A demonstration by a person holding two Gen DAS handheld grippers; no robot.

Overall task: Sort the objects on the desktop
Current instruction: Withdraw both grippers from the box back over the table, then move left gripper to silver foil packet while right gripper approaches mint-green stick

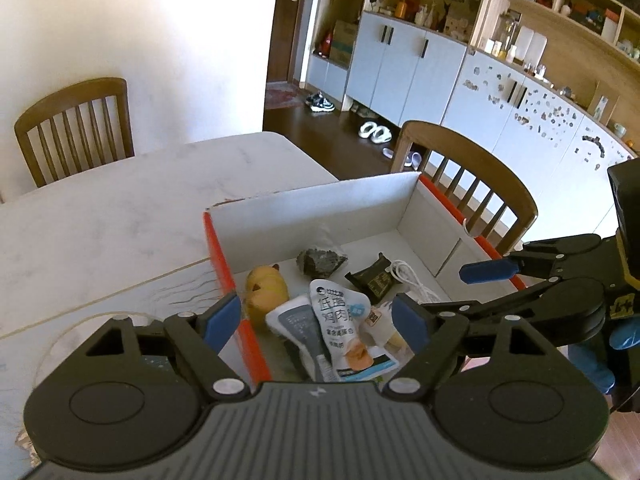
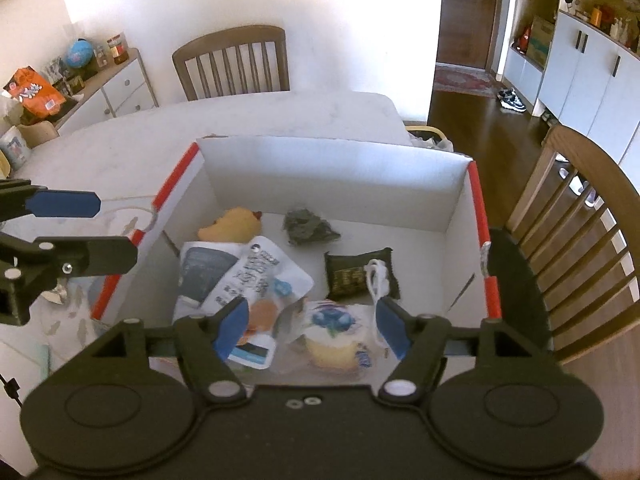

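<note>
Both claws hang spread and empty over the box (image 2: 332,184); the 2 snack pouches (image 2: 256,276) lie inside, straight below the right gripper (image 2: 310,326); the left gripper (image 1: 316,320) straddles the box's red edge.

Two wooden chairs (image 2: 232,64) (image 1: 468,184), white cabinets (image 1: 404,64), sneakers (image 1: 320,102).

We see a white wall (image 2: 320,0) and a dark wooden floor (image 2: 472,120). Wooden chairs (image 2: 236,64) stand around the tabletop (image 1: 120,208), and pale cabinets (image 1: 404,64) line one side.
</note>
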